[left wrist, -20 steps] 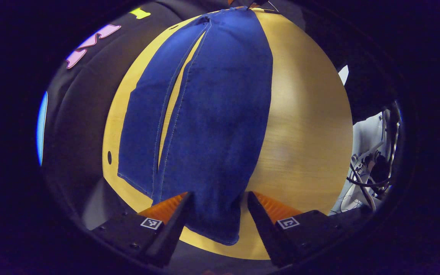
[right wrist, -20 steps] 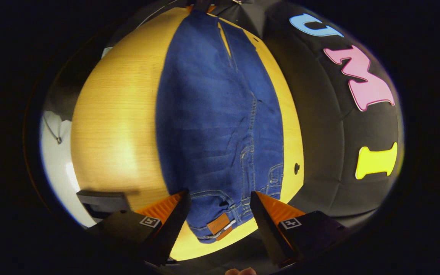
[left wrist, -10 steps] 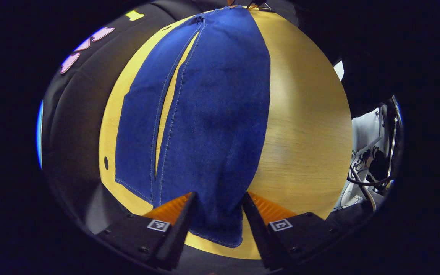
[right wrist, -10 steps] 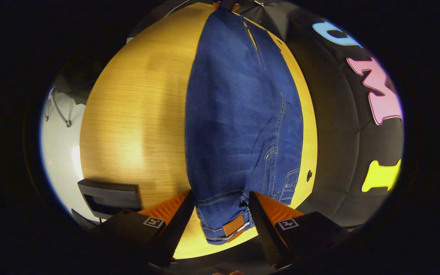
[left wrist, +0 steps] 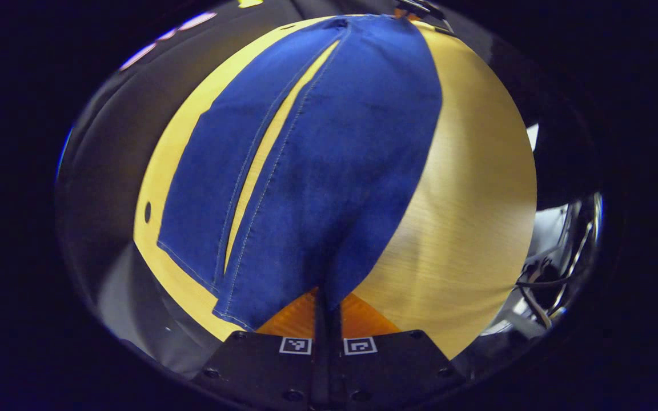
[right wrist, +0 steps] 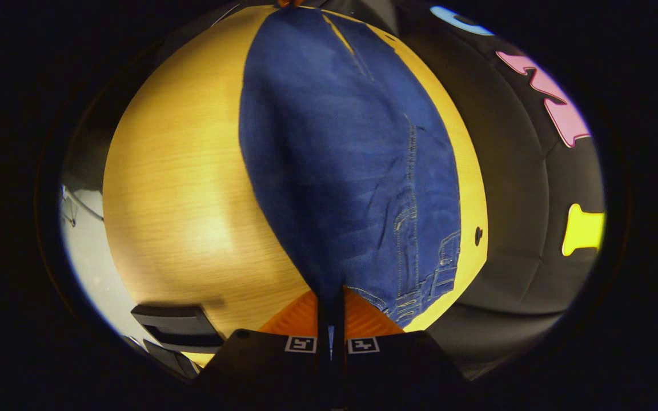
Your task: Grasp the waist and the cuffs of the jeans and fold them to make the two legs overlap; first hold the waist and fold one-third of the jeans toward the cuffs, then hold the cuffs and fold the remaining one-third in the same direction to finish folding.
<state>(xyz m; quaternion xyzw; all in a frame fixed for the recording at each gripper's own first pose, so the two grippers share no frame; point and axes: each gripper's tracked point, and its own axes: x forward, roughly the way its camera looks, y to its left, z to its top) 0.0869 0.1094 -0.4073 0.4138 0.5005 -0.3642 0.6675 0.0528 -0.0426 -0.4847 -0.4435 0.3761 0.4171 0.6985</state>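
So there's one pair of jeans (left wrist: 329, 160) lying flat on the yellow worktop (left wrist: 477, 217), running from the bottom middle of each view up to the top. The left tool (left wrist: 327, 311) is clamped on the cuff end, both fingers pinched tight on the denim at the bottom centre of the left gripper view. The right tool (right wrist: 330, 311) is pinched on the waist end the same way, bottom centre of the right gripper view, with the pockets just to the right. Two legs are showing, side by side with a thin strip of worktop between them, so I'd say it's the very first step: both ends grabbed, legs not overlapped yet. Next move probably needs both tools lifting together and swinging one leg over the other.
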